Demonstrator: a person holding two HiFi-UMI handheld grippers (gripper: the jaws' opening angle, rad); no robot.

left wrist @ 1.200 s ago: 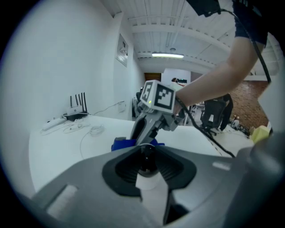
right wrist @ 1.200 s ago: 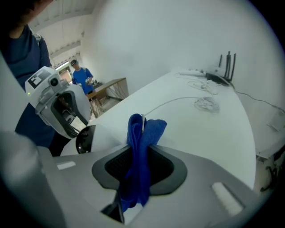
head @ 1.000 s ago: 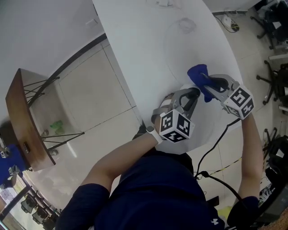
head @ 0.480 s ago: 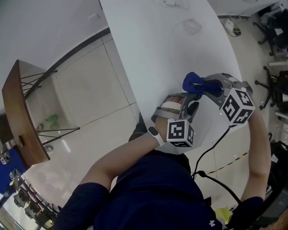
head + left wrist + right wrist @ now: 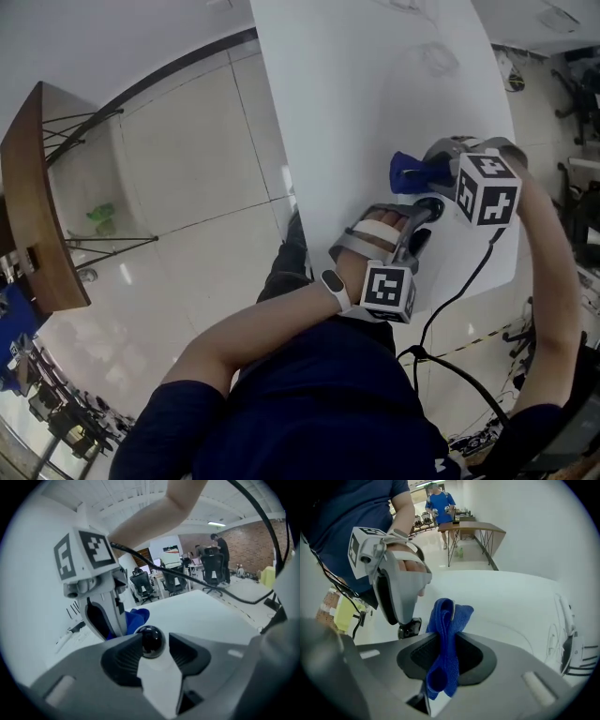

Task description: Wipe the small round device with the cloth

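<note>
The small round device (image 5: 152,641), a glossy black ball, sits between the jaws of my left gripper (image 5: 152,651) over the white table (image 5: 356,94). Those jaws have just been opening: the left pad is against the ball, and a gap shows at the right pad. In the head view the device (image 5: 428,208) lies at the left gripper's (image 5: 422,220) tips. My right gripper (image 5: 446,656) is shut on the folded blue cloth (image 5: 447,634), which sticks out past its jaws. The cloth (image 5: 408,173) hangs just beyond the device, close above the left gripper's tips (image 5: 408,623).
A wooden side table (image 5: 33,197) stands on the tiled floor at the left. A black cable (image 5: 450,300) trails from the right gripper off the table's near edge. White cables (image 5: 569,639) lie at the table's far end. A person (image 5: 440,503) stands in the background.
The right gripper has rolled and swung in toward the left gripper, bringing the cloth near the device. The left gripper has rolled a little and its jaws have spread.
</note>
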